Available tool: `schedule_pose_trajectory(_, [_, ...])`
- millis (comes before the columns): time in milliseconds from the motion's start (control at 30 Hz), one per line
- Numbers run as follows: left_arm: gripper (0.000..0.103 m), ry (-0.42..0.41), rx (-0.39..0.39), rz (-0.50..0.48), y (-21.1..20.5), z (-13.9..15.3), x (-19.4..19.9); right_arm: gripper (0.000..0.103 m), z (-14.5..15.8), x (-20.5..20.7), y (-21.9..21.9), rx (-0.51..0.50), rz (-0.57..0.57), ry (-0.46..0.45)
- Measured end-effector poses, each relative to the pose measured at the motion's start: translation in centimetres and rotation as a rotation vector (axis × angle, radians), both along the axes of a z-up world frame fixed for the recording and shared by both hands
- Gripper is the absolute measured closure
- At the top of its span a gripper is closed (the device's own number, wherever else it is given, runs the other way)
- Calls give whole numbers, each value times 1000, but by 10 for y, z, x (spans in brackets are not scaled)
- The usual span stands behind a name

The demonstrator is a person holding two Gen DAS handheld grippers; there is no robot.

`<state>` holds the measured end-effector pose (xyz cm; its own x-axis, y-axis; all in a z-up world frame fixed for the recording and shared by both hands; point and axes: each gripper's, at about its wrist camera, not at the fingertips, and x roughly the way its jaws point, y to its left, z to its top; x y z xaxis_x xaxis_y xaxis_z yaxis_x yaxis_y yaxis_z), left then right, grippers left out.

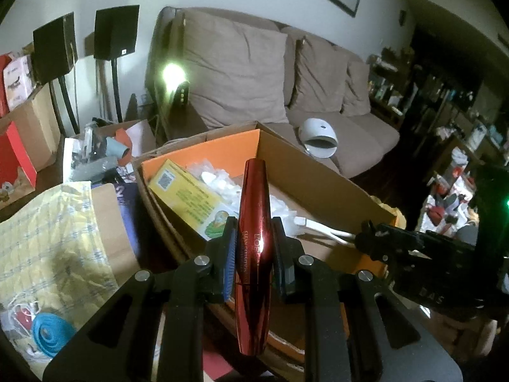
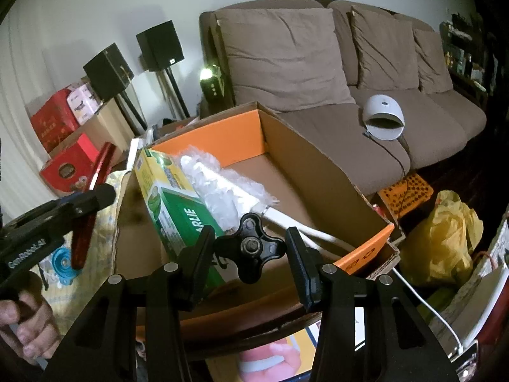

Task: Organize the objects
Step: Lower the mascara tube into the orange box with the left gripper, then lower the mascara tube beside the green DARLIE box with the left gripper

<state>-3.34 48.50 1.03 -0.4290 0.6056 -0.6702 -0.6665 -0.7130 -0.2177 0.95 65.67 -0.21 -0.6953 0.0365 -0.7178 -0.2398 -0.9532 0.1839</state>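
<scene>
Sofa (image 2: 366, 117): brown, behind the box, a white domed device (image 2: 384, 117) on its seat.
Cardboard box (image 2: 334, 187): open, orange flaps; inside lie a green and yellow carton (image 2: 178, 210) and a white duster (image 2: 222, 187).
Left hand-held gripper (image 1: 254, 248): pinching a red mascara tube (image 1: 254, 248) at its middle, tube upright, above the box's near edge.
Right hand-held gripper (image 2: 249, 248): jaws spread around a black four-lobed knob (image 2: 251, 246); contact with the pads cannot be told.
</scene>
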Motion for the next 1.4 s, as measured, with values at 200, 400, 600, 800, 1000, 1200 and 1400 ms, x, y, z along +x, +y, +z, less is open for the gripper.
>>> schedule_pose_trajectory(200, [84,21,73,-38,4,-6,4,57,-1,0,0,0,-2,-2])
schedule_pose_trajectory(400, [84,32,123,-56,7,-13,7,57,-3,0,3,1,-12,-3])
schedule_pose_trajectory(600, [84,3,88,-52,11,-26,5,57,-4,1,3,3,-13,-4])
schedule_pose_trajectory(800, [84,-2,60,-52,9,-33,9,57,-3,0,1,6,-10,-9])
schedule_pose_trajectory(1000, [84,13,8,-50,17,-37,13,57,-3,0,0,6,-7,-9])
schedule_pose_trajectory(1200, [84,14,-23,-48,25,-40,18,57,-7,-2,-1,4,-6,-22])
schedule_pose_trajectory(1400, [84,8,-34,-55,29,-40,18,57,-13,-5,1,-8,-3,-31])
